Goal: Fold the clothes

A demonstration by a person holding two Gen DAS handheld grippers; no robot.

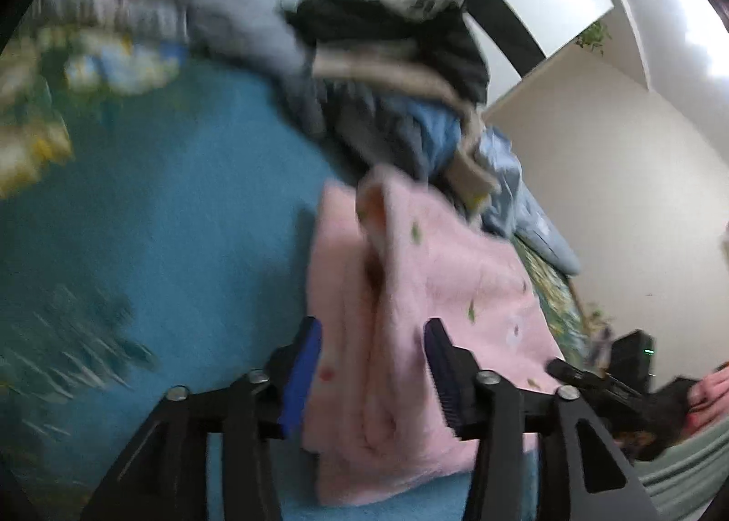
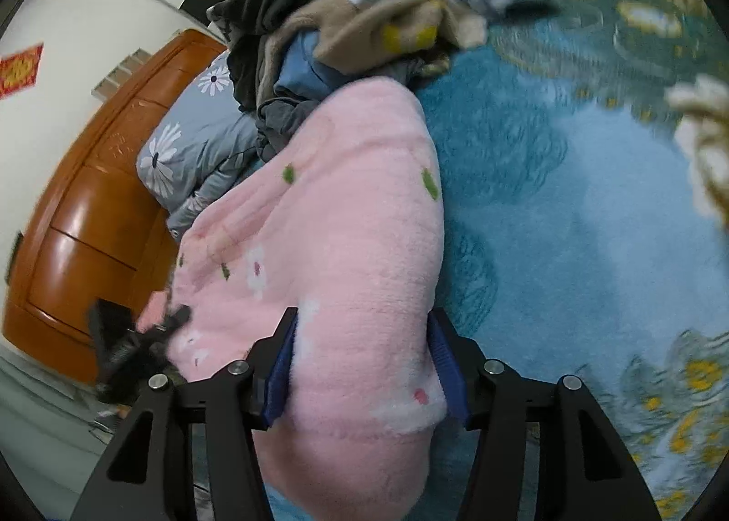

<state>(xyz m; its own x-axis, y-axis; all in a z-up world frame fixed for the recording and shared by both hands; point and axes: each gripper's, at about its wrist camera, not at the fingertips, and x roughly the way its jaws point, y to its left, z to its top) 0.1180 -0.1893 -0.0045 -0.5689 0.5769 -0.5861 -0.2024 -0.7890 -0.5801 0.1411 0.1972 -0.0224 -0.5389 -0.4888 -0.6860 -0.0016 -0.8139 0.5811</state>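
Observation:
A folded pink fleece garment [image 1: 437, 293] with small flower prints lies on the blue bedspread [image 1: 191, 211]. My left gripper [image 1: 371, 366] straddles its near end, jaws open; the cloth sits loosely between the blue pads, and this view is blurred. In the right wrist view the pink garment [image 2: 346, 225] fills the gap of my right gripper [image 2: 364, 361], and both pads press into its thick pile. The left gripper [image 2: 132, 348] shows as a dark blur at the garment's left edge. The right gripper's body shows low at the right of the left wrist view, held by a hand [image 1: 711, 402].
A heap of unfolded clothes [image 2: 346, 20], black, beige, blue and grey, rises just behind the pink garment. A grey daisy-print quilt [image 2: 196, 147] lies by the orange wooden headboard [image 2: 91, 211]. A white wall [image 1: 615, 166] bounds the bed's right side.

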